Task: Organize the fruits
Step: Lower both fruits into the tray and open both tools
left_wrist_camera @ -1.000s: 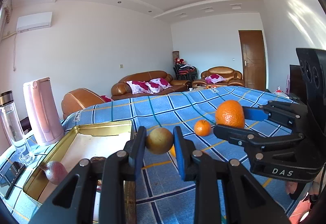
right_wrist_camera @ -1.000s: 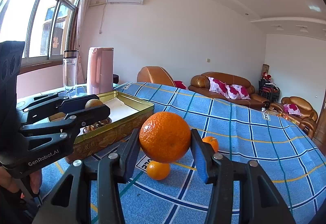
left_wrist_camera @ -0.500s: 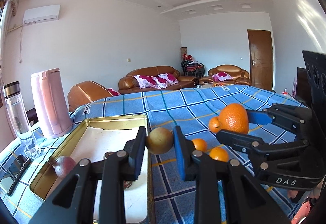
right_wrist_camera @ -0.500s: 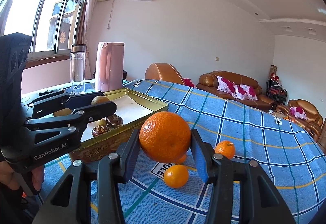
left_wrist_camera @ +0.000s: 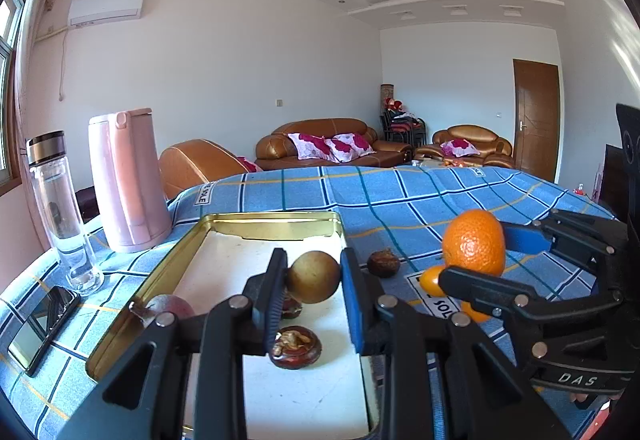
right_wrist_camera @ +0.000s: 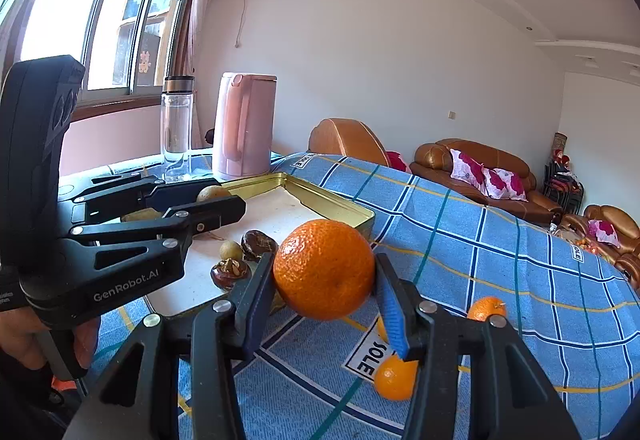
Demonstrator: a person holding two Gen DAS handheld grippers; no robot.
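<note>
My left gripper (left_wrist_camera: 313,277) is shut on a round brown fruit (left_wrist_camera: 314,277) and holds it above the gold tin tray (left_wrist_camera: 276,226). My right gripper (right_wrist_camera: 325,272) is shut on a large orange (right_wrist_camera: 325,269), held above the blue checked cloth just right of the tray; this orange also shows in the left wrist view (left_wrist_camera: 474,242). In the tray lie dark brown fruits (left_wrist_camera: 295,347), a reddish fruit (left_wrist_camera: 170,307) and a small tan one (right_wrist_camera: 231,250). Small oranges (right_wrist_camera: 394,377) (right_wrist_camera: 486,309) lie on the cloth. One dark fruit (left_wrist_camera: 383,262) lies on the cloth beside the tray.
A pink kettle (left_wrist_camera: 127,180) and a clear bottle (left_wrist_camera: 60,208) stand left of the tray. A phone (left_wrist_camera: 42,326) lies at the table's left edge. Sofas stand behind the table.
Both grippers have moved left with their fruits. The left gripper now holds the brown fruit over the tray, and the right gripper's orange has come closer to the tray's edge.
</note>
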